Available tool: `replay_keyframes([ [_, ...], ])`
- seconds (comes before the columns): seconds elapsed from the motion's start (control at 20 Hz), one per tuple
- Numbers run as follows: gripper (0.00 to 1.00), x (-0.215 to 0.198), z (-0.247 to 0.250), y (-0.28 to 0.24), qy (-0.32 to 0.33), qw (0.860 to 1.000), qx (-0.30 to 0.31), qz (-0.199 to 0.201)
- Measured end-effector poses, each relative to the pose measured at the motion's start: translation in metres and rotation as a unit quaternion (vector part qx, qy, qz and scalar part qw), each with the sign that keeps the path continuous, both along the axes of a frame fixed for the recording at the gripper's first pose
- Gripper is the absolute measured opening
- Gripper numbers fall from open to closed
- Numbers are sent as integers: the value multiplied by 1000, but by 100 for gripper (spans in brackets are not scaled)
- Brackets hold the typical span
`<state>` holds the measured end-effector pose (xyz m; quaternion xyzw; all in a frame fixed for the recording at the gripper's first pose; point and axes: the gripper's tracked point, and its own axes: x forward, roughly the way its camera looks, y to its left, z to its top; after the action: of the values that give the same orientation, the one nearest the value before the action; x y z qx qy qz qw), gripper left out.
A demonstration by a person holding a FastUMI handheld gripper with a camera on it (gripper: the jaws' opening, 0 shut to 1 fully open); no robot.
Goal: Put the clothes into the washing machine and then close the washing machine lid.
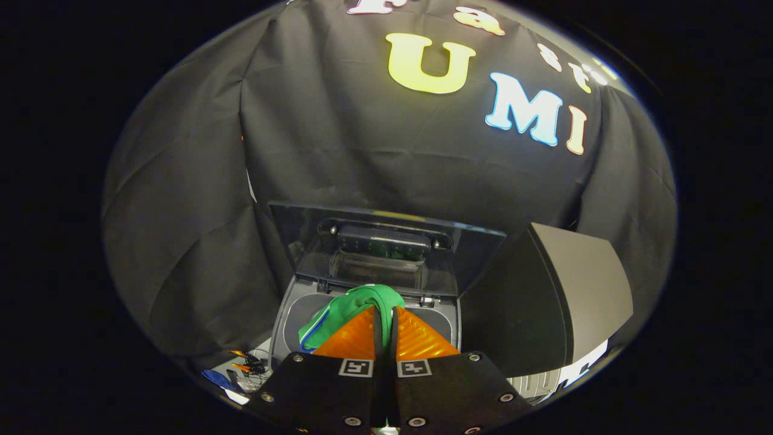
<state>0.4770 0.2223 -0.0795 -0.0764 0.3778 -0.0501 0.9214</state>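
Both fingers (362, 338) of the gripper (385, 311) pinch a green shirt (347, 308) tight, right above the washing machine (290, 314) with its lid (386, 248) up.

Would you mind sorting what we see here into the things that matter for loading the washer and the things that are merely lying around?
Belongs to the job:
- green garment, pinched between the shut fingers of the gripper, above the drum opening
- washing machine
- its raised lid

Just lying about:
- grey box beside the machine
- small clutter on the floor near the machine's other side
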Motion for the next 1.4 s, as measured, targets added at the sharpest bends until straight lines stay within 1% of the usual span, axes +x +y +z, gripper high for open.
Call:
replay_keyframes([
  [0.35,1,-9,-46,-2,33,999,17,-4],
  [0.55,0,-13,-54,-4,48,999,9,4],
  [0.85,1,-10,-96,-4,73,997,7,21],
  [1.4,1,-33,-165,-8,123,992,8,21],
])
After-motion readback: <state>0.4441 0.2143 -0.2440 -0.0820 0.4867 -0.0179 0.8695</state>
